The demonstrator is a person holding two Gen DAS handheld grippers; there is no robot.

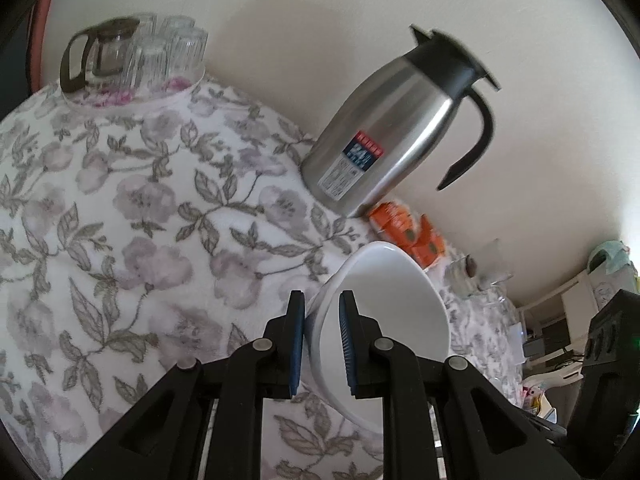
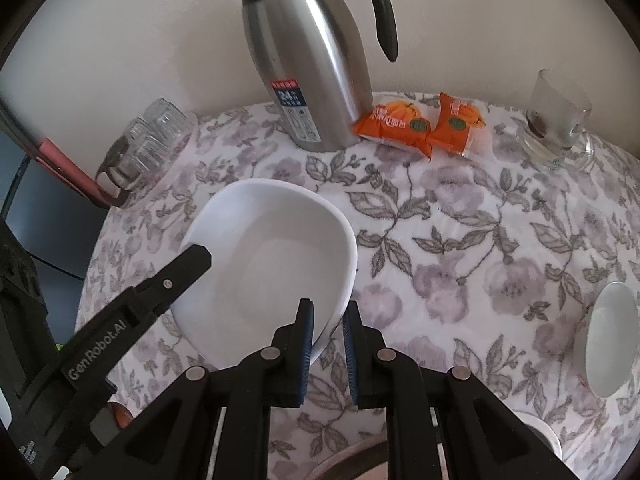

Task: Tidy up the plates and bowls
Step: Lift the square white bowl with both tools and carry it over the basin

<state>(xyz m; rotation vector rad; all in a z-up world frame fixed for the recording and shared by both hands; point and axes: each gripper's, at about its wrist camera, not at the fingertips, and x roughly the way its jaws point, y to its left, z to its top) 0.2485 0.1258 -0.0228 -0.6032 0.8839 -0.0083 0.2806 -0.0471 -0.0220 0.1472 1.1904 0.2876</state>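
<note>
Both claws grip the same white bowl [image 2: 276,264], each clenched on its rim from an opposite side. The right claw [image 2: 326,344] pinches the rim at about 5 o'clock of the bowl in the right wrist view, one blue pad inside, one outside. The left claw [image 1: 322,344] bites the rim on the far side; its black finger lies across the bowl's edge at about 9 o'clock in the right wrist view. The bowl is a rounded-square shape, tilted rather than level, its open mouth facing up and toward the right claw, its longer span running from roughly 11 to 5 o'clock. It sits over the middle of the floral-cloth desk [image 2: 460,248]; whether it touches the cloth I cannot tell. At 12 o'clock stands a steel thermos jug [image 2: 308,68], two orange snack packets [image 2: 420,124] just beside it. A second white bowl [image 2: 610,340] lies at 3 o'clock, upturned glasses [image 2: 148,144] at 10.
</note>
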